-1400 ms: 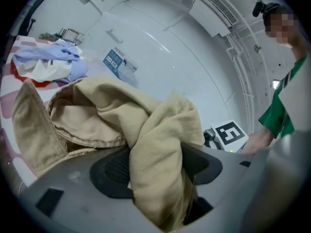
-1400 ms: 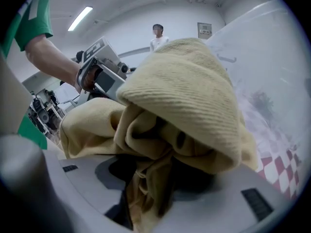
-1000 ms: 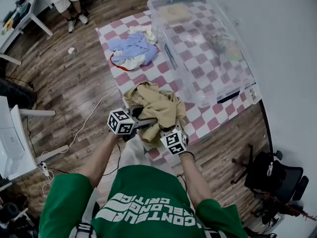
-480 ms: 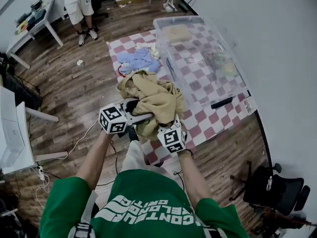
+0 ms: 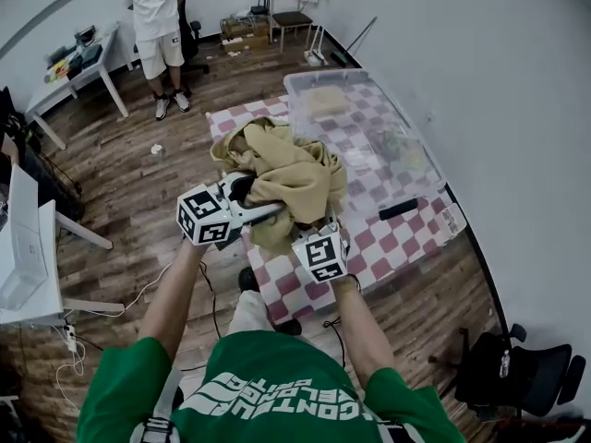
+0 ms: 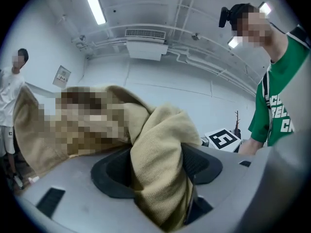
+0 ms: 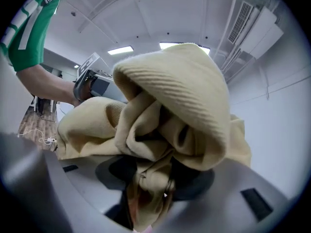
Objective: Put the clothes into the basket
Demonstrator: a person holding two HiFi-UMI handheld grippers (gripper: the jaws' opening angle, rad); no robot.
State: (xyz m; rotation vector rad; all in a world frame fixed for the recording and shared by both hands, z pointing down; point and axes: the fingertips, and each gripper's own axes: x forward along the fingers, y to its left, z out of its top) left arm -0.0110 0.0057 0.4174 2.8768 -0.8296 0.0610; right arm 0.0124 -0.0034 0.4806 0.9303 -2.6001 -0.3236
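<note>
Bright ceiling strip lights [image 6: 92,4]; heavy fisheye vignetting; near fabric soft-focused.

Beige garment [image 7: 170,115]: bunched at frame centre, pinched between the right gripper [image 7: 150,188] jaws; green sleeve [image 7: 31,28] upper left.

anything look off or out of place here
Nothing stands out. The crumpled tan ribbed garment is clamped in both the left gripper and the right gripper, held up over the red-and-white checkered cloth, beside the clear plastic bin.
</note>
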